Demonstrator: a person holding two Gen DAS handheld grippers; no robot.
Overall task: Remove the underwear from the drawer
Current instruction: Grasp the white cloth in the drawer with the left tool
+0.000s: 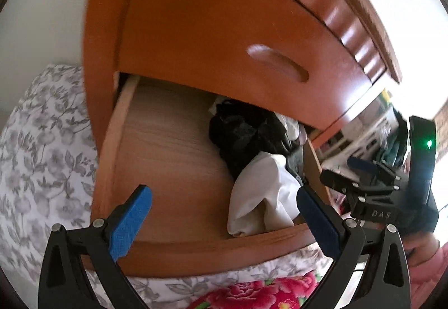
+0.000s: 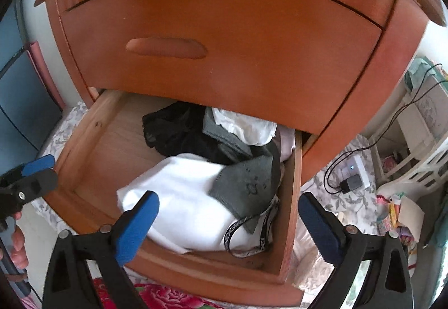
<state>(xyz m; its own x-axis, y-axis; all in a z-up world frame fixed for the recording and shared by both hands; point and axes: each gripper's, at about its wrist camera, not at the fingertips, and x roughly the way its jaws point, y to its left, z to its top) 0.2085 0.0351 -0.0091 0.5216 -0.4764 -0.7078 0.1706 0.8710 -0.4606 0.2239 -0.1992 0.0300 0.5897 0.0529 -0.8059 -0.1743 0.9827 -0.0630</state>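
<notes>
Drawer [image 2: 92,146] left half bare — clothes [image 2: 196,197] rightward

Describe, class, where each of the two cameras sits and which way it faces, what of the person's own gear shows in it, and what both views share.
Left wrist: sits on the left gripper, looking down into the open drawer from its left; the right gripper shows at right.
Right wrist: sits on the right gripper, looking down on the white underwear; the left gripper and a hand show at left.
Shared: drawer, clothes, closed upper drawer.
</notes>
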